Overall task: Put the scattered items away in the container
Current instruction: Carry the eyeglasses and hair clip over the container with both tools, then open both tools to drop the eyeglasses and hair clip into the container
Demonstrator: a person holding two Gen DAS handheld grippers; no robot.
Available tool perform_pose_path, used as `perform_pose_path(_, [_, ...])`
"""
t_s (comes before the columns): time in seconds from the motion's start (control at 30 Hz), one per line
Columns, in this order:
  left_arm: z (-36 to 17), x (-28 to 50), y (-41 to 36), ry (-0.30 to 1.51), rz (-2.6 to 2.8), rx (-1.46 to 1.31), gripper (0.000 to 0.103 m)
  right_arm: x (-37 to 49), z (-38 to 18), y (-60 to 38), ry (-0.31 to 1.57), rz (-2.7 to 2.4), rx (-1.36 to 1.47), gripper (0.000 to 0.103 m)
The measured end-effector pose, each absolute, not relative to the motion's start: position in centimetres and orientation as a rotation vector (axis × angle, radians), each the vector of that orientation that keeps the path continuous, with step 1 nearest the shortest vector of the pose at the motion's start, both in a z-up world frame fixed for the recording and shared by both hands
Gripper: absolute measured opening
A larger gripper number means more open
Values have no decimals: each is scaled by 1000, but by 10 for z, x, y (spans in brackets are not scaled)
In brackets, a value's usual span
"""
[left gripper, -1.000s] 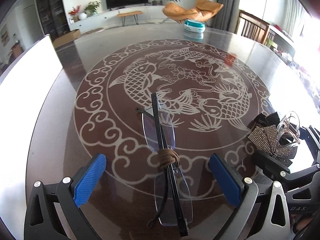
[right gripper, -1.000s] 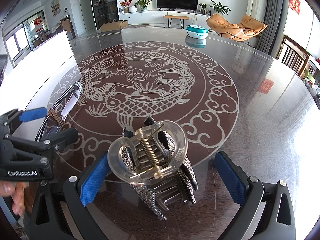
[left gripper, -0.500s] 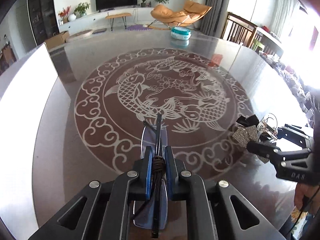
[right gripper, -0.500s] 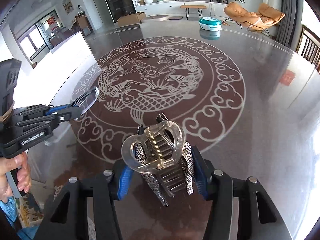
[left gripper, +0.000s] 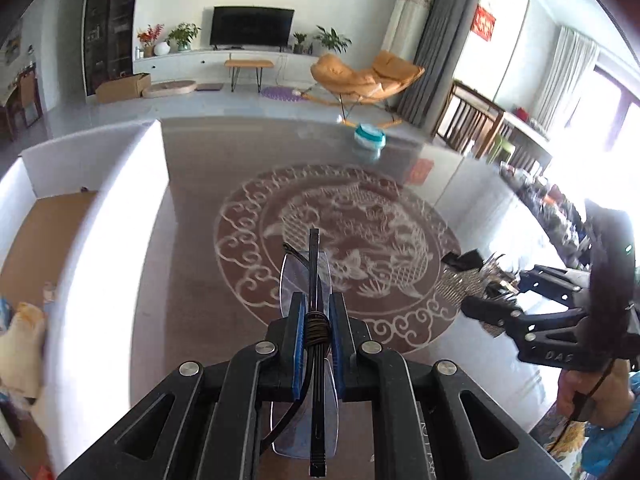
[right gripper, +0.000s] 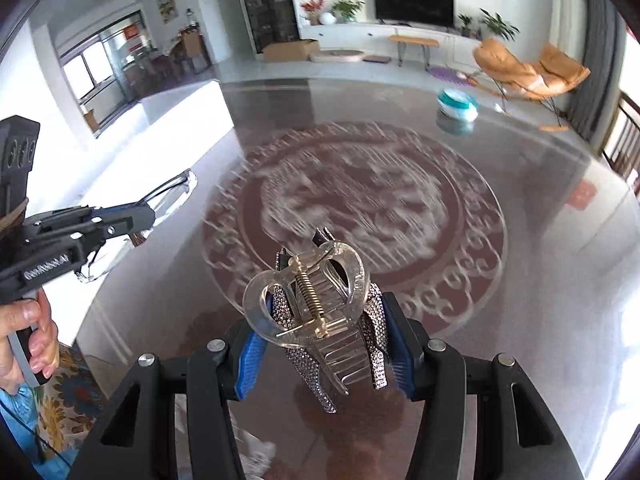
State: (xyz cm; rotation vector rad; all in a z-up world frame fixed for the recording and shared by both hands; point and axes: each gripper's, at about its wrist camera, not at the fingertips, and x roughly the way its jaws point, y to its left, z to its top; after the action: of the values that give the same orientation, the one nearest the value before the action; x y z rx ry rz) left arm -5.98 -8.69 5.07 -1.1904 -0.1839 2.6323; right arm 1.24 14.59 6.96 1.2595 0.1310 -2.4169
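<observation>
Two tongs have just closed and risen above the worktop (left gripper: 192,280): left tongs (left gripper: 318,354) pinching glasses (left gripper: 308,276), right tongs (right gripper: 326,350) pinching a hair clip (right gripper: 320,320), both ready for the box (left gripper: 100,184).

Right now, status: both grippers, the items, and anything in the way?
Left gripper shut on glasses. Right gripper shut on hair claw. Both items off the table. White container at left, nothing blocking in view.
</observation>
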Motion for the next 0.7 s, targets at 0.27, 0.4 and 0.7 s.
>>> perform_pose_path(0.27, [99, -46, -208, -300, 2811, -1156, 11, 3, 109, 49, 157, -2290, 1141, 54])
perform_pose_path(0.4, [100, -37, -273, -385, 2886, -1211, 11, 0, 135, -24, 156, -2204, 1051, 54])
perform_pose_path(0.7, [56, 11, -349, -495, 2909, -1430, 11, 22, 139, -184, 279, -1972, 993, 54])
